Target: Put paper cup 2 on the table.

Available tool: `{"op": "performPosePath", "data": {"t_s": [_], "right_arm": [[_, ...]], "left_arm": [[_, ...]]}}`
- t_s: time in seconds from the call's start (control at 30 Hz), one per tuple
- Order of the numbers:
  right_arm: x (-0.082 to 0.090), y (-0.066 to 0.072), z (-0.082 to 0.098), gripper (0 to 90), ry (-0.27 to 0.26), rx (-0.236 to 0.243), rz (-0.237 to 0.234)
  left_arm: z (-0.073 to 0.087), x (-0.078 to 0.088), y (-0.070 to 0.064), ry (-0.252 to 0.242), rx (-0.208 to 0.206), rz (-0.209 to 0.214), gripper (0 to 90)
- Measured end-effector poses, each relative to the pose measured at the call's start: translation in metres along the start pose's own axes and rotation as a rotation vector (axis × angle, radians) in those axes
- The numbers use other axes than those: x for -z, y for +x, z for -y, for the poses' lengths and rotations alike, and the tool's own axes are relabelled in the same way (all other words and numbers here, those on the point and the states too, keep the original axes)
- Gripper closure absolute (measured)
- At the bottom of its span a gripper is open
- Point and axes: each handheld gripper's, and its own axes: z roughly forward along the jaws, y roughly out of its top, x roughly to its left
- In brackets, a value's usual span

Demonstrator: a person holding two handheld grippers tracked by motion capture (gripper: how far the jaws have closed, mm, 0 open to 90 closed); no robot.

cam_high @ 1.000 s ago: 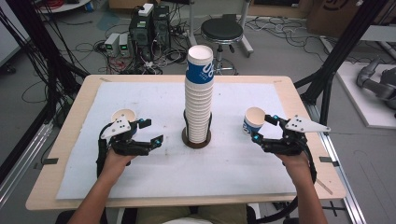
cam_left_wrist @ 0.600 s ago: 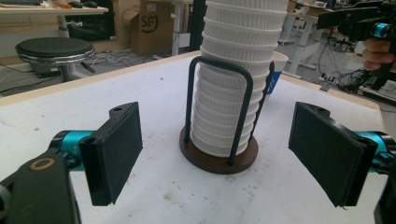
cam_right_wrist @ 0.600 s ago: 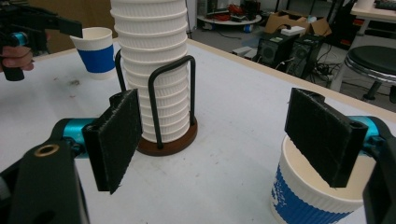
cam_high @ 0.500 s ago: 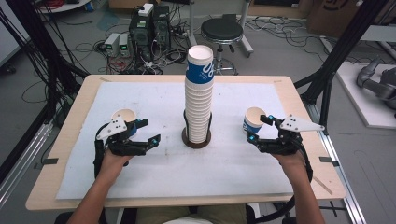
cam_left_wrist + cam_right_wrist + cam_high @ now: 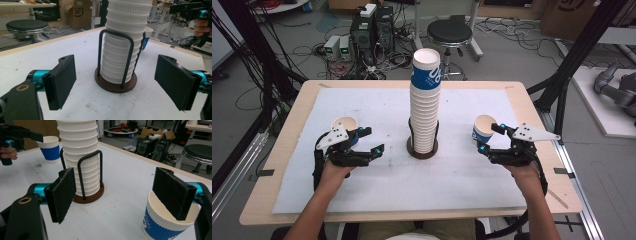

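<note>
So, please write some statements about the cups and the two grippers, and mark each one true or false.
1. The tall stack of paper cups stands in a holder with a round brown base. True.
2. The left gripper is shut on a cup. False: its jaws are open, with nothing between them.
3. A single cup stands on the table beside the left gripper. True.
4. The cup near the right gripper lies on its side. False: the blue and white cup stands upright.
5. The top cup of the stack is plain white. False: it has a blue band.
</note>
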Motion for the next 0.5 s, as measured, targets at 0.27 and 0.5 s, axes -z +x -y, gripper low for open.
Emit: {"op": "performPosePath", "data": {"t_s": [0.27, 0.5], "right_arm": [[0.0024, 0.0012, -0.0007, 19.5, -0.004, 0.002, 0.001], [0.0029, 0.0009, -0.0003, 19.5, -0.005, 0.007, 0.002]], "left_arm": [[-0.0008, -0.0009, -0.0016, 0.001, -0.005, 0.006, 17.3], [-0.0009, -0.0021, -0.0024, 0.002, -0.007, 0.007, 17.3]]}}
